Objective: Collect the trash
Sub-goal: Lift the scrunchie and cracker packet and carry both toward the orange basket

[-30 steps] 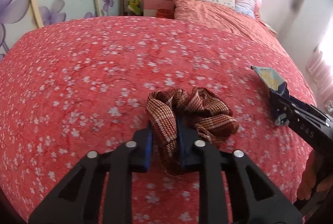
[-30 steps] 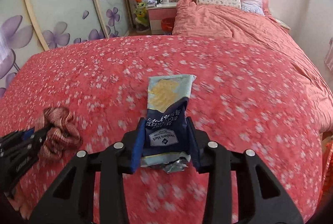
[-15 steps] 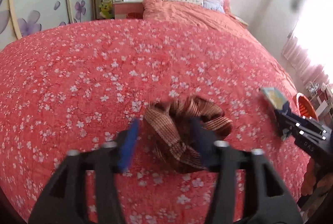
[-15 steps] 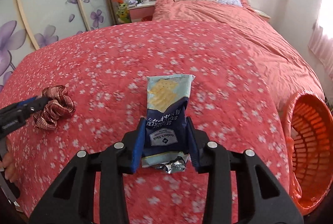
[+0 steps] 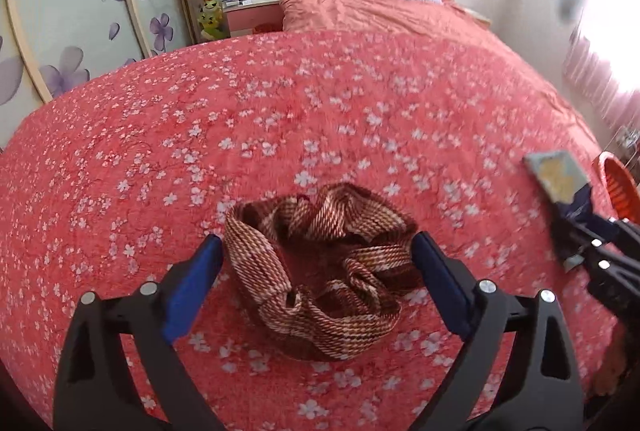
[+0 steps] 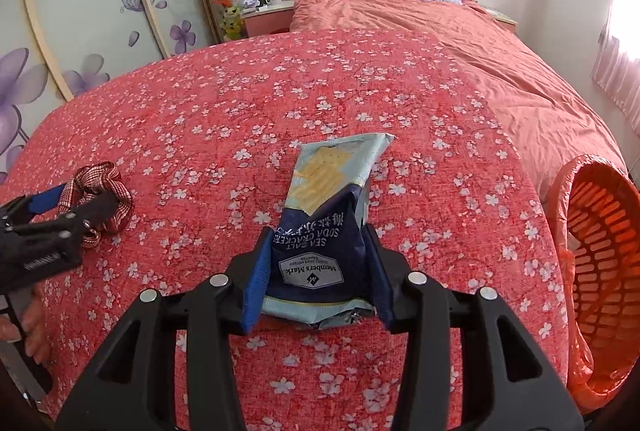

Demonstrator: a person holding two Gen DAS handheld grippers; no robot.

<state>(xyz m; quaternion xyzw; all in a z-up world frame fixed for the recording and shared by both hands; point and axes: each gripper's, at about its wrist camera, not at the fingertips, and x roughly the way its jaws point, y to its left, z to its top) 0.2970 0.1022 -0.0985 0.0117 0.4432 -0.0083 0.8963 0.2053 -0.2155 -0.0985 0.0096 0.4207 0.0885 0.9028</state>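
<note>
Left wrist view: my left hand-held gripper (image 5: 316, 281) was opening, releasing the checked cloth (image 5: 320, 283) onto the bed (image 5: 280, 119); right hand-held gripper (image 6: 316, 283), loosening, still held the cracker wrapper (image 6: 324, 231) near the orange basket (image 6: 600, 251).

Bright daylight, window (image 5: 612, 71) glare right; fisheye-bent edges, slight motion blur.

Black angular tongs (image 5: 316, 271) with blue pads (image 5: 192, 291), silver screws and triangular cut-outs in each arm.
</note>
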